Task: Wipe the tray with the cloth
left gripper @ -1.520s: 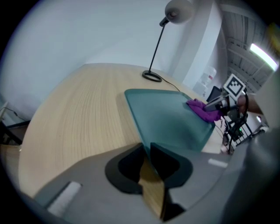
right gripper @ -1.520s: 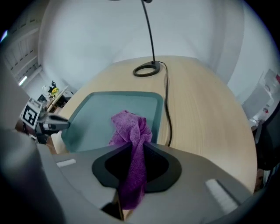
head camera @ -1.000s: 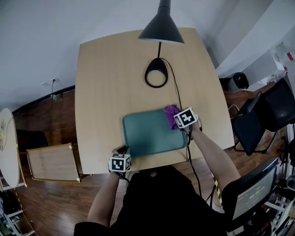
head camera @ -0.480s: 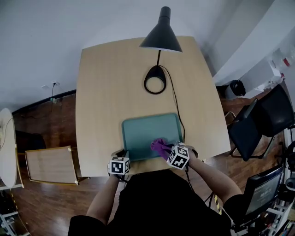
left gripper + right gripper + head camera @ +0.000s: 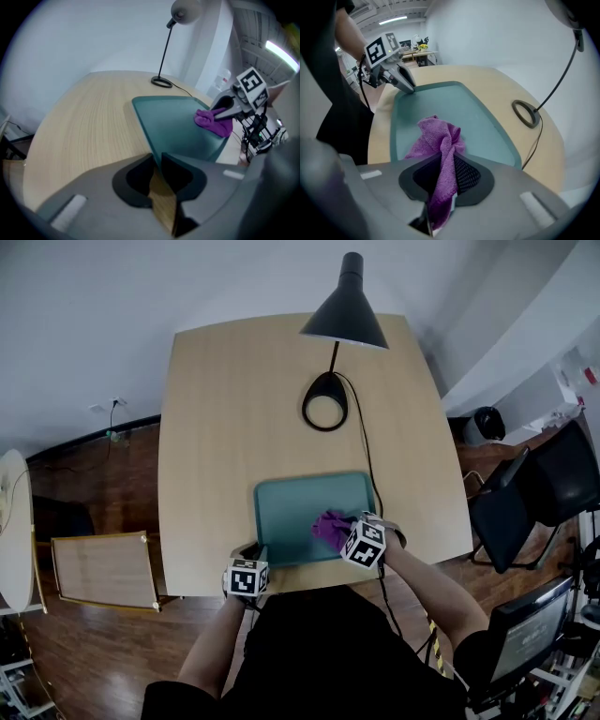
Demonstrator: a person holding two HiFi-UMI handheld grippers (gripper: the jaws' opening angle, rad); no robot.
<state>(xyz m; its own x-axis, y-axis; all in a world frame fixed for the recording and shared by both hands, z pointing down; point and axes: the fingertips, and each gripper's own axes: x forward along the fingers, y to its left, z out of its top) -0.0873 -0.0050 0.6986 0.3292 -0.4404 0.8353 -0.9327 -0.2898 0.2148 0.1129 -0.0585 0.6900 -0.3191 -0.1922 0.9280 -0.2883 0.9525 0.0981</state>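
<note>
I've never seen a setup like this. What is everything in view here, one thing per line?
table: one, light wood, middle of the head view.
tray: one, teal, on the table by its near edge.
cloth: one, purple, on the tray's right part.
lamp: one, black, round base on the table's far part.
chairs: two, it seems, black, on the floor right of the table.
monitor: one, dark, lower right.
wooden panel: one, pale, on the floor left of the table.
left gripper: one, grey, shut on the tray's near left corner.
right gripper: one, grey, shut on the cloth.
</note>
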